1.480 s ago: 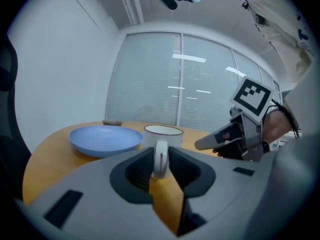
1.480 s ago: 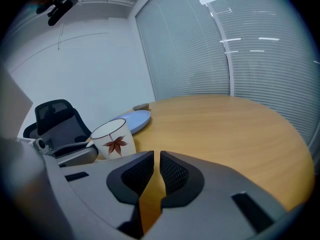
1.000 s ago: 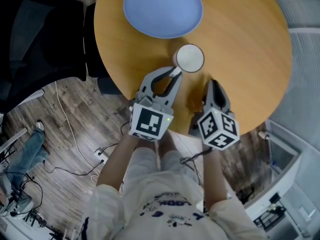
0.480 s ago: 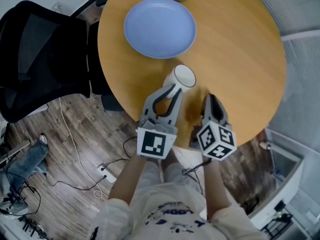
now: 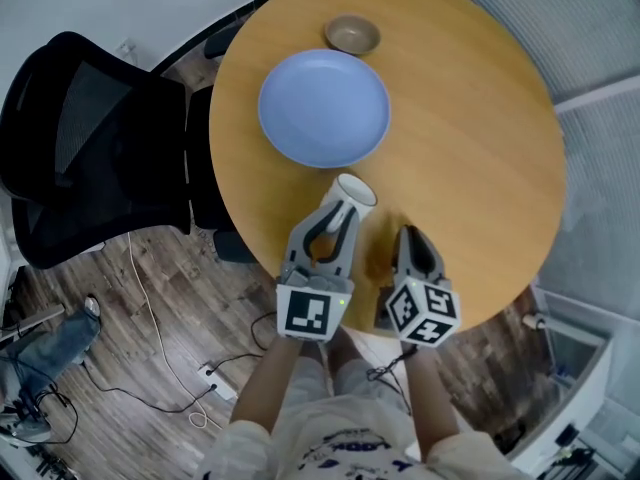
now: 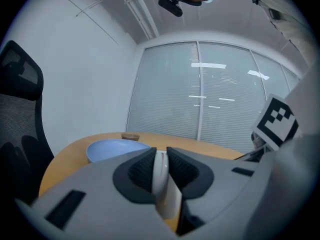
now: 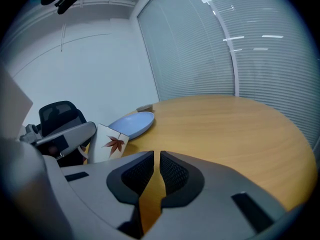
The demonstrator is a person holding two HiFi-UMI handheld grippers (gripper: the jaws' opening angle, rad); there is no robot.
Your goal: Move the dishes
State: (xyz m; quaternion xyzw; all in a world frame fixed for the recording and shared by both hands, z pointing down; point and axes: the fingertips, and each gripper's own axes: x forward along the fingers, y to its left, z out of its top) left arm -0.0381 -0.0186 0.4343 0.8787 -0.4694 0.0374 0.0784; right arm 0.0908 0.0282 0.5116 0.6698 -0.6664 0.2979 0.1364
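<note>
The round wooden counter carries all the dishes. A black mesh office chair stands at its left edge.

The blue plate lies flat and empty on the far half of the counter, touched by neither gripper.

The left gripper has its fingers clenched on a thin white part of the mug. Whether that part is the handle or the wall cannot be determined. Pinching one edge gives control of the whole vessel.

The right gripper is held just beside the left one. Its fingers are drawn almost together with nothing between them. It appears to be held in reserve.

The white mug with a red maple leaf sits just on the near side of the plate. It is tilted with its mouth away from the person, consistent with being carried. Contact with the counter cannot be confirmed.

The small brown bowl rests beyond the plate, near the far rim.
</note>
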